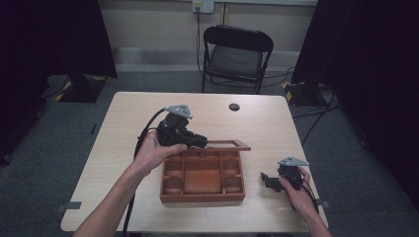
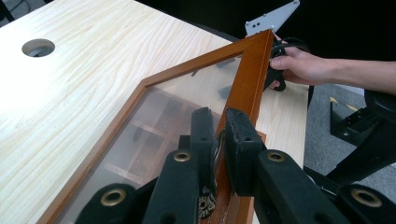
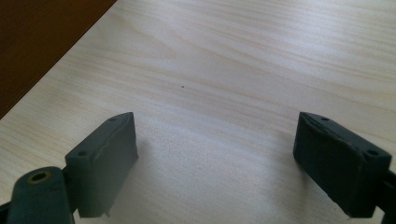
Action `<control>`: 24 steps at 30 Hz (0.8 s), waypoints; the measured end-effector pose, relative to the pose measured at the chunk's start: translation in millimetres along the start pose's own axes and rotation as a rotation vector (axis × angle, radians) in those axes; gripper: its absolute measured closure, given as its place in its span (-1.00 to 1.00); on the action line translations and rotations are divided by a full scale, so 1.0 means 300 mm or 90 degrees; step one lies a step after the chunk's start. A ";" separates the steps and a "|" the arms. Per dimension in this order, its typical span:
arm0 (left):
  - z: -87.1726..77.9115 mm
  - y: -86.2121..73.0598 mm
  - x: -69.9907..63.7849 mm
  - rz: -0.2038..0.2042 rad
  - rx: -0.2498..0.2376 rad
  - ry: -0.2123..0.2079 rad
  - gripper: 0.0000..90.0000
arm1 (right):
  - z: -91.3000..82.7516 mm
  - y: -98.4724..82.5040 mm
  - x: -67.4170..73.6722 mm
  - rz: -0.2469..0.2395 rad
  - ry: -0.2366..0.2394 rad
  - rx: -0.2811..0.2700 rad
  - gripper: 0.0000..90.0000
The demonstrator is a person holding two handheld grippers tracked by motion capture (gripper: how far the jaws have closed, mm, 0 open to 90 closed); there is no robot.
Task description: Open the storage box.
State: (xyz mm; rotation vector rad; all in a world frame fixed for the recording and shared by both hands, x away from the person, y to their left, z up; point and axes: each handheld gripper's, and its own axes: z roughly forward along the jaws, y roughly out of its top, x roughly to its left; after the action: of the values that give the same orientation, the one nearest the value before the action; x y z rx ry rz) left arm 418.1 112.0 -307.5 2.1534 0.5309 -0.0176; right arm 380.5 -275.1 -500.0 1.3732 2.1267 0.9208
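Wooden box (image 1: 202, 177) near the middle of the worktop (image 1: 123, 128), toward the near edge, long axis running left to right. Open on top, divided into small compartments along the left, far and right sides around one large central well. Glass-paned lid (image 1: 232, 144) hinged along the far side, raised and seen edge-on from the high view, its long axis also left to right, free edge pointing up and toward the right. Through the left gripper view, wooden lid frame (image 2: 247, 88) slanting up and away, compartments visible through the glass.

Left hand-held gripper (image 1: 195, 140) at the far left corner of the box, held in the left hand (image 1: 153, 148), jaws pointing right. Jaws drawn narrow, pinching the lid at a small brass fitting (image 2: 208, 205) on its frame, one jaw on each face. Cable (image 1: 143, 133) looping off its back toward the near left.

Right hand-held gripper (image 1: 269, 180) low on the worktop just right of the box, apart from it, held in the right hand (image 1: 296, 190), jaws pointing left toward the box's right wall. Jaws spread wide, nothing between them, bare wood grain beneath; dark side of the box in the upper left corner of the right gripper view.

Round hole (image 1: 234, 106) in the worktop near its far edge. Folding chair (image 1: 236, 57) beyond the worktop on grey carpet.
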 end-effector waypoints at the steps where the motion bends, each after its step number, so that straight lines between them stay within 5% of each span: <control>1: 0.002 0.000 0.001 0.002 -0.009 -0.001 0.83 | 0.000 0.000 0.000 0.000 0.000 0.000 -0.71; 5: 0.002 0.014 -0.015 0.027 0.002 0.021 0.83 | 0.000 0.000 -0.001 -0.001 0.001 0.000 -0.71; 24: -0.011 0.029 0.013 0.018 -0.026 0.024 0.86 | 0.001 0.000 -0.001 -0.002 0.002 -0.001 -0.71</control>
State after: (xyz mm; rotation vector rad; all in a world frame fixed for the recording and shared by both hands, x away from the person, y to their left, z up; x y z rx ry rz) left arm 424.3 111.5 -299.6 2.1243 0.5186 0.0483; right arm 380.8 -275.2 -500.0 1.3677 2.1303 0.9232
